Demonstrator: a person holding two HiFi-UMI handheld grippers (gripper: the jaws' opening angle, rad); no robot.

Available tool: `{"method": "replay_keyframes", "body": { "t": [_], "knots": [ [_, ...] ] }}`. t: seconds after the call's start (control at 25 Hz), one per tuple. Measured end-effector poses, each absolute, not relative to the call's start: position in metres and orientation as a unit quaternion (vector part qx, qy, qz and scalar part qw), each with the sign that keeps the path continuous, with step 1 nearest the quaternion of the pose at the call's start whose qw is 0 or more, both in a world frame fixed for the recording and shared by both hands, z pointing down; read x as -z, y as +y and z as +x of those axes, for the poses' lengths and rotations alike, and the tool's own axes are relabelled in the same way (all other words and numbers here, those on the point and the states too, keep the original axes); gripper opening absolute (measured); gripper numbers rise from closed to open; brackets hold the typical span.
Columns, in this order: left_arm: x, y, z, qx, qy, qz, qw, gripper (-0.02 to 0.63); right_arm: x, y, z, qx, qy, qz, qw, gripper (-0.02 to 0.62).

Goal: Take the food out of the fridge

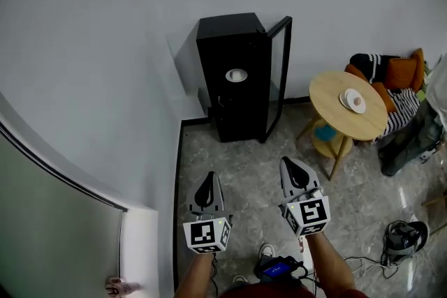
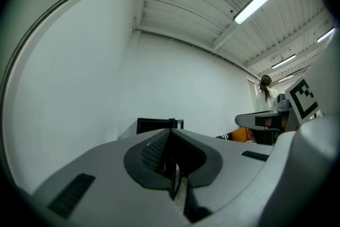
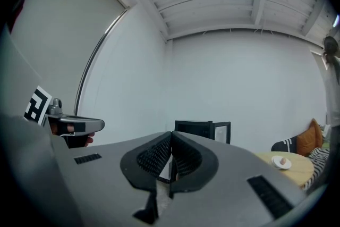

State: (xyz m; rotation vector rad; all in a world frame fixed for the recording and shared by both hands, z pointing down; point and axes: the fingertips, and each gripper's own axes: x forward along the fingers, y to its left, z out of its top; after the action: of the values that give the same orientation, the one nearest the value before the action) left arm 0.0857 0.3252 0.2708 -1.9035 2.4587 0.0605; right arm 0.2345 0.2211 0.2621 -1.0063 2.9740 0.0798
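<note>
A small black fridge stands against the far wall with its glass door swung open to the right. Inside it a white plate of food rests on a shelf. The fridge also shows in the right gripper view, and its top shows just above the jaws in the left gripper view. My left gripper and right gripper are held side by side well short of the fridge, both pointing level toward it. Both are shut and hold nothing.
A round wooden table stands right of the fridge with a white plate on it. Behind it is a seat with striped and orange cushions. A person stands at the right edge. A white partition is close on my left.
</note>
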Motion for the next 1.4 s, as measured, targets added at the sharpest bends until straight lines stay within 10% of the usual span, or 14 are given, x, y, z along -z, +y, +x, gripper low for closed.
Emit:
{"method": "replay_keyframes", "body": {
  "t": [1.4],
  "knots": [
    [-0.279, 0.156, 0.01, -0.01, 0.782, -0.622, 0.012, 0.014, -0.267, 0.062, 0.15, -0.021, 0.947, -0.321, -0.008, 0.021]
  ]
}}
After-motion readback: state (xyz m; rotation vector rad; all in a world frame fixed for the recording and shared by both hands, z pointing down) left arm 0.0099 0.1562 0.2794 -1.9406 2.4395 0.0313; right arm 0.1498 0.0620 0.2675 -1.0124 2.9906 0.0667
